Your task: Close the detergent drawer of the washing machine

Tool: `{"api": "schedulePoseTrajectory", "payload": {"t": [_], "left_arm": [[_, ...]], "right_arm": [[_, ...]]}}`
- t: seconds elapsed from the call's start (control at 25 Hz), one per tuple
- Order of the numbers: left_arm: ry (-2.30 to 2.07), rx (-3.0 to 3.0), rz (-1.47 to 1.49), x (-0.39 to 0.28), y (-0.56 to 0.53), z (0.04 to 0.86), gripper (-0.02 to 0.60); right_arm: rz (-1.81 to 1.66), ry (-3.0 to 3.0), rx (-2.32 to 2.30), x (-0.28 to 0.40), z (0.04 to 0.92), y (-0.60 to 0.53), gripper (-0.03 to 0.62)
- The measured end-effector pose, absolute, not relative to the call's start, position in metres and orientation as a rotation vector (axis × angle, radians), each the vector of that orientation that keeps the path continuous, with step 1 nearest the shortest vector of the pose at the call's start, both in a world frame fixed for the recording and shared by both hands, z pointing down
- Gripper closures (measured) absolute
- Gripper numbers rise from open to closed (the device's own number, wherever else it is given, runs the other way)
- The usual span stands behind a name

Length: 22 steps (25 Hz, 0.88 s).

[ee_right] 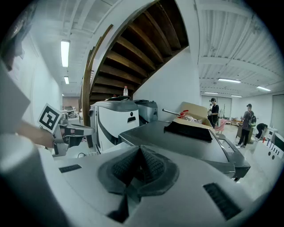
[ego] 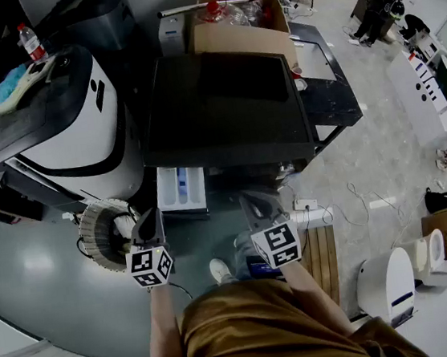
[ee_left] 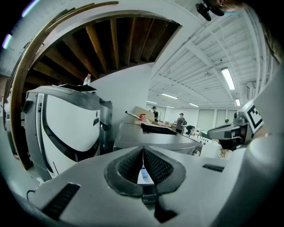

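Drawer (ego: pixel 181 189): white with a blue insert, pulled out of the front of the washer (ego: pixel 223 105) at its left end and standing open over the floor (ego: pixel 48 268).

Left claw (ego: pixel 149 221): clenched on nothing, its tip just beside the drawer's front left corner; contact cannot be told. In the left gripper view the pads (ee_left: pixel 153 165) meet along a thin slit through which a strip of the drawer shows.

Right claw (ego: pixel 252 201): also clenched and empty, in front of the washer to the right of the drawer and apart from it. In the right gripper view its pads (ee_right: pixel 151 165) press together, with the washer's dark top beyond.

Surroundings: a white machine (ego: pixel 78 111) stands left of the washer, a bottle (ego: pixel 30 42) on top of it. A coiled hose (ego: pixel 101 233) lies at its foot, near the left claw. A cardboard box (ego: pixel 239 10) sits behind the washer.
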<state>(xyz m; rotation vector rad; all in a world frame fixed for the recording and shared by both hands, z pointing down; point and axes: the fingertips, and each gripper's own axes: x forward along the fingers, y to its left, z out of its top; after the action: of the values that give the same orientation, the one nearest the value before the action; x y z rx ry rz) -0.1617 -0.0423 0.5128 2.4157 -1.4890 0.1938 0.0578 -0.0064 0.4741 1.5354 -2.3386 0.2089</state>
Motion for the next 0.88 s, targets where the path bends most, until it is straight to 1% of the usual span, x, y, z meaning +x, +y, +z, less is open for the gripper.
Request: {"api": "schedulePoseTrajectory", "payload": {"t": [0.6, 0.72, 0.84, 0.88], "left_arm": [[-1.418, 2.437, 0.265, -0.148, -0.033, 0.538, 0.551], [-1.389, 2.461, 0.339, -0.144, -0.031, 0.548, 0.549], [-1.36, 2.455, 0.432, -0.14, -0.028, 0.567, 0.516], [-1.351, 2.443, 0.44, -0.139, -0.027, 0.573, 0.492]], "right_arm": [[0.29, -2.347, 1.445, 0.051, 0.502, -0.003, 0.582], [0.296, -2.338, 1.446, 0.052, 0.504, -0.005, 0.582], [0.294, -2.329, 1.447, 0.056, 0.507, -0.008, 0.582], [0.298, -2.324, 1.449, 0.058, 0.509, -0.009, 0.582]]}}
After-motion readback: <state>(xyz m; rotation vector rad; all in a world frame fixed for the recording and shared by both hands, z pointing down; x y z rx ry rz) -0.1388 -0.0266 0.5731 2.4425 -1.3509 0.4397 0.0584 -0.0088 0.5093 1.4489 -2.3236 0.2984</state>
